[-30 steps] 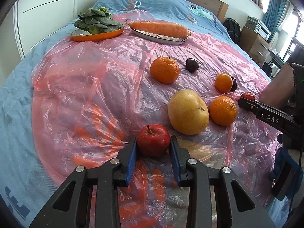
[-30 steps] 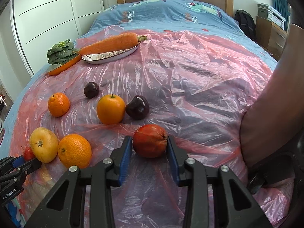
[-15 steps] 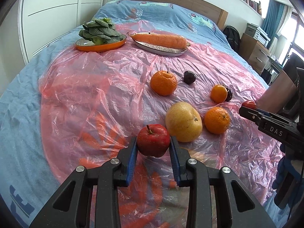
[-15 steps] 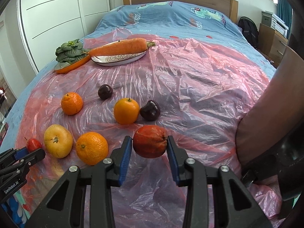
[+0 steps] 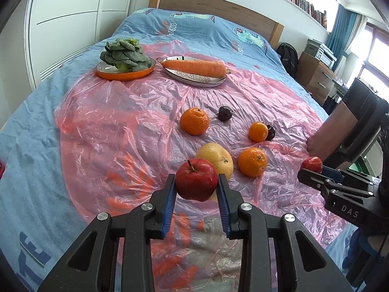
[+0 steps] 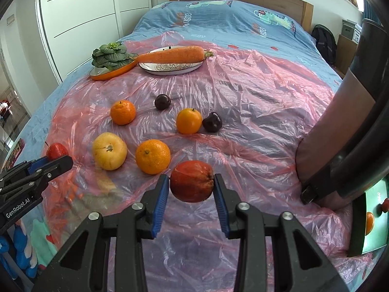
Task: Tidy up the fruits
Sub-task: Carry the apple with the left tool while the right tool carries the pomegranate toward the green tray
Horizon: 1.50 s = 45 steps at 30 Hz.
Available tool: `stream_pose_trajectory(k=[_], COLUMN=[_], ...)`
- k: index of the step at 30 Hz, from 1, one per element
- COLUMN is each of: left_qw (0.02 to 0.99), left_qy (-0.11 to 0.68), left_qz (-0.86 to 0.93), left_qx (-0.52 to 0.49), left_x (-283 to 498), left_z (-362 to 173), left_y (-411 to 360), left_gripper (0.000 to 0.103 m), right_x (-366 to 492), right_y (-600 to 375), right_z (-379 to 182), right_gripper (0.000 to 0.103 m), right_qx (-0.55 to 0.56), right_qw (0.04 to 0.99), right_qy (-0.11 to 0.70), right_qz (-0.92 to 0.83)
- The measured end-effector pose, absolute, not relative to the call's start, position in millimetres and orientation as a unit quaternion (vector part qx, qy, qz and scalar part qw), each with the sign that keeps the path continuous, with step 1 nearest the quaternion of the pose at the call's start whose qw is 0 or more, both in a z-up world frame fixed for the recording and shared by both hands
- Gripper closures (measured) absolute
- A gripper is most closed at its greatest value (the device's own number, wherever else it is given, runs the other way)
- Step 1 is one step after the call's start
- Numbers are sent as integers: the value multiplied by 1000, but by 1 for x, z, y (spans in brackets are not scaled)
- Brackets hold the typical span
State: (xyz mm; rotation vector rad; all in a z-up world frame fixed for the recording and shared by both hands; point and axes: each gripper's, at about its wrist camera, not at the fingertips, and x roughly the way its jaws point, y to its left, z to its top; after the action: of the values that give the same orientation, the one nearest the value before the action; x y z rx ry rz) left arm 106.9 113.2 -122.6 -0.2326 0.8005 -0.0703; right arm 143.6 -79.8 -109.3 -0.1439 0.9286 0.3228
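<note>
My left gripper (image 5: 196,186) is shut on a red apple (image 5: 196,179) and holds it above the pink plastic sheet (image 5: 116,126). My right gripper (image 6: 191,185) is shut on a red-orange pomegranate-like fruit (image 6: 192,180), also lifted off the sheet. On the sheet lie a yellow grapefruit (image 6: 109,150), three oranges (image 6: 152,156) (image 6: 122,112) (image 6: 189,120) and two dark plums (image 6: 162,101) (image 6: 212,122). The right gripper with its fruit shows at the right of the left wrist view (image 5: 312,164); the left gripper's apple shows at the left of the right wrist view (image 6: 57,150).
An orange plate with leafy greens (image 5: 125,59) and an oval plate with a carrot (image 5: 194,69) stand at the far side of the sheet. The blue bed cover (image 5: 29,126) surrounds the sheet. A wooden headboard (image 5: 218,7) is behind. My forearm (image 6: 325,131) is at right.
Both grippers have risen and pulled back from the sheet, each lifting its fruit; the fruits on the sheet now look farther away.
</note>
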Motion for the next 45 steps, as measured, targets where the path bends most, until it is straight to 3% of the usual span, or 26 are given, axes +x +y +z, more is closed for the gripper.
stream_pose_trajectory(k=[13, 30, 45], left_qw=[916, 899, 864], left_qy=[379, 378, 392], left_qz=[-86, -218, -313], left_qx=[-94, -30, 37], left_x=[72, 39, 53], left_z=[-91, -50, -40], left_y=[71, -65, -198], left_gripper=[75, 75, 75], right_x=[91, 45, 56], right_y=[-124, -270, -407], right_z=[-91, -69, -61], right_gripper=[47, 47, 47], right_qx=[-48, 5, 74], right_qw=[875, 894, 913], right_qy=[462, 448, 395], right_qz=[138, 28, -71])
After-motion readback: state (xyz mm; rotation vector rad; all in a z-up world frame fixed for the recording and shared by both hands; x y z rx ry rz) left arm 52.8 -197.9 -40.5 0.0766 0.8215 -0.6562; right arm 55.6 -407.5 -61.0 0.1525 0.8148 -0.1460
